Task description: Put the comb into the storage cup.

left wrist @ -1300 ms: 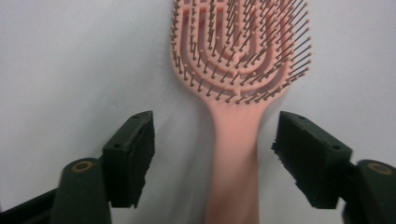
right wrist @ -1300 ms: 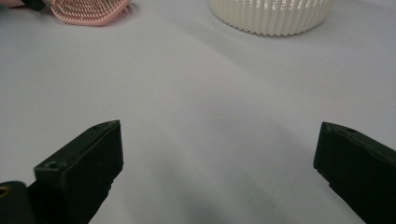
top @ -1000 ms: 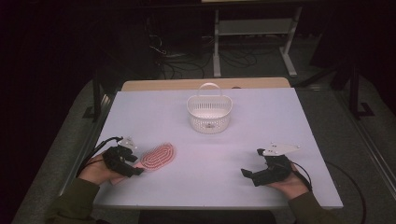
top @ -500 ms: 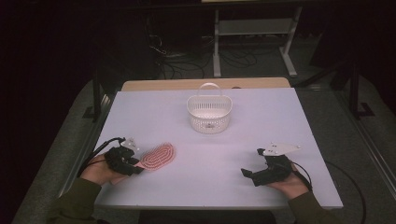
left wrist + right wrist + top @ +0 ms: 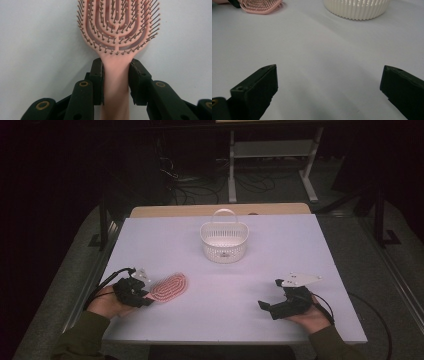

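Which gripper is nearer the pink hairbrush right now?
Left. The left gripper has just been closing on the pink plastic hairbrush, fingers on either side of its handle. The right gripper rests open, far across the white table.

Bare table (image 5: 300, 250) around mid-table basket (image 5: 224, 240)

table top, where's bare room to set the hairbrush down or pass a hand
The widest free stretch of the table lies between the pink hairbrush and the right gripper, in front of the white basket. Both sides of the basket are bare too. It is tight at the near left, where the left gripper clamps the brush handle.
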Demonstrator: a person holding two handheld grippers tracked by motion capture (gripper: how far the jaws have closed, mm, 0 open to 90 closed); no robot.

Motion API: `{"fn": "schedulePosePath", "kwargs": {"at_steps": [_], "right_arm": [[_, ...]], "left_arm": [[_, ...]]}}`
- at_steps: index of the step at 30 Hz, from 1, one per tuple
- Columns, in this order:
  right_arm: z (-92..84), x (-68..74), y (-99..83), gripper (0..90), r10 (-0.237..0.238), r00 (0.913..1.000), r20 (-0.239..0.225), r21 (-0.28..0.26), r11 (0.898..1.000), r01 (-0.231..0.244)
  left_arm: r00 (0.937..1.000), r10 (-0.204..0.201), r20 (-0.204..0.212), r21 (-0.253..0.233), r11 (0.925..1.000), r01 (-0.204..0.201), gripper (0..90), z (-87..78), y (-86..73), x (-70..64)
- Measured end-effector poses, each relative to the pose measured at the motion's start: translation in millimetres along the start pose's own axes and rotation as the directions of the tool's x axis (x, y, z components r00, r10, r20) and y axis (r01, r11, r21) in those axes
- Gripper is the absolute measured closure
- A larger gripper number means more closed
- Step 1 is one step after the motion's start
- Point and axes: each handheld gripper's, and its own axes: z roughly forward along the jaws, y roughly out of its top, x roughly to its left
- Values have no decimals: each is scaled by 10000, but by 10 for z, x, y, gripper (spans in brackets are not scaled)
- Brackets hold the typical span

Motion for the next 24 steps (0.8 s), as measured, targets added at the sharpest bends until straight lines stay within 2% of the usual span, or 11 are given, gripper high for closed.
{"fn": "schedulePosePath", "kwargs": {"at_steps": [15,24], "right_arm": [[-5,-7,-3,13,22,10000,14,-37,10000,-22],[-5,-9,-6,13,30,10000,9,-14,10000,-30]], "left_arm": [[10000,-98,-1,88,9999,98,703,-4,12,0],[9987,-422,275,-292,9986,430,704,-18,-17,35]]}}
